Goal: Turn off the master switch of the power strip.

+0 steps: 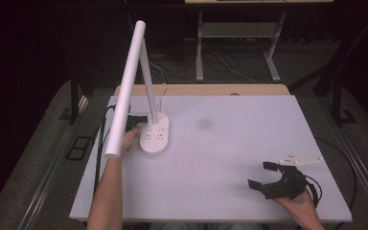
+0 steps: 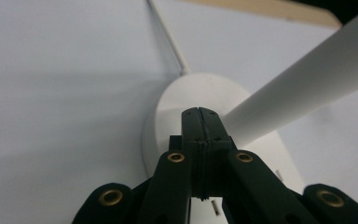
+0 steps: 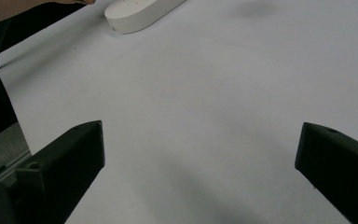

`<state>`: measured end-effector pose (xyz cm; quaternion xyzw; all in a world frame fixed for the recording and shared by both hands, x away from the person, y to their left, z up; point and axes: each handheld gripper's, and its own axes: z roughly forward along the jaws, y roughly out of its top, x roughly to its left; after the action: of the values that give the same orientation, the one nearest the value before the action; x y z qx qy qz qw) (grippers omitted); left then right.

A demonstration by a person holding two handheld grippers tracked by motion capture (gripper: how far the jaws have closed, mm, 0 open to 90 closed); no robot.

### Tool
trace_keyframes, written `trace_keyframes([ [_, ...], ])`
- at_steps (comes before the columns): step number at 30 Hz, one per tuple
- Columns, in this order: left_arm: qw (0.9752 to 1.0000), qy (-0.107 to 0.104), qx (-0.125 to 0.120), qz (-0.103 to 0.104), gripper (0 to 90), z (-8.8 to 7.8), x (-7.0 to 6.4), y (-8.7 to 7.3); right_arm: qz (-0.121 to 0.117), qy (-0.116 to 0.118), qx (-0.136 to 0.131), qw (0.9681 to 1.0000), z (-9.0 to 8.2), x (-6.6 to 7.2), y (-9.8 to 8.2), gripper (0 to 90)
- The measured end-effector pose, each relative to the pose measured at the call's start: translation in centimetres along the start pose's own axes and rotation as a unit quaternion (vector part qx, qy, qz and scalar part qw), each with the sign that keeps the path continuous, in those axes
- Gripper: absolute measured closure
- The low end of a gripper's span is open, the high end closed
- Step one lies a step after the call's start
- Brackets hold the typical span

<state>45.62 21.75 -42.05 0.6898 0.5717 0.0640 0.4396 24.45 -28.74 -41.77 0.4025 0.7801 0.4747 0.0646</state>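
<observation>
Lamp base (image 1: 155, 136), white and oval with sockets on top, sits left of centre in the high view on the white table (image 1: 230, 143). The left gripper (image 2: 199, 112), jaws pressed together with nothing between them, meets its near edge. The right gripper (image 1: 262, 175) rests at lower right, jaws wide apart and empty.
</observation>
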Motion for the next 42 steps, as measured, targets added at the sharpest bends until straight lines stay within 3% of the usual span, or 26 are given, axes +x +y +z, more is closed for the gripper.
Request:
trace_keyframes([
  [4,0.9998,-0.007,-0.019,-0.003,90.0,-0.7,-0.2,0.4,-0.001,-0.001,-0.002,1.0000,-0.1,0.0,0.0,0.6],
  [12,0.9994,0.008,-0.035,-0.001,90.0,-2.6,-0.6,0.8,-0.003,-0.001,-0.004,1.0000,-0.2,0.1,0.0,0.6],
  [17,0.9985,0.005,-0.055,0.000,90.0,-4.3,-0.5,1.0,-0.004,0.000,-0.002,1.0000,0.0,0.2,0.0,0.6],
  [25,0.9959,0.004,-0.089,-0.020,90.0,-6.7,0.0,-0.1,-0.005,0.001,-0.002,1.0000,0.0,0.3,0.0,0.6],
  [30,0.9939,-0.015,-0.106,-0.027,89.5,-8.1,0.0,-1.2,-0.005,0.001,-0.004,1.0000,-0.1,0.3,0.0,0.6],
  [35,0.9920,-0.037,-0.119,-0.022,69.4,-9.4,-0.5,-2.3,-0.004,0.001,-0.003,1.0000,0.0,0.2,0.0,0.6],
  [39,0.9883,-0.055,-0.139,-0.032,55.7,-10.4,-0.7,-3.6,-0.006,0.000,-0.005,1.0000,-0.1,0.2,0.0,0.6],
  [42,0.9881,-0.055,-0.142,-0.024,44.3,-11.0,-1.0,-4.4,-0.004,0.000,-0.005,1.0000,-0.1,0.2,0.0,0.6],
])
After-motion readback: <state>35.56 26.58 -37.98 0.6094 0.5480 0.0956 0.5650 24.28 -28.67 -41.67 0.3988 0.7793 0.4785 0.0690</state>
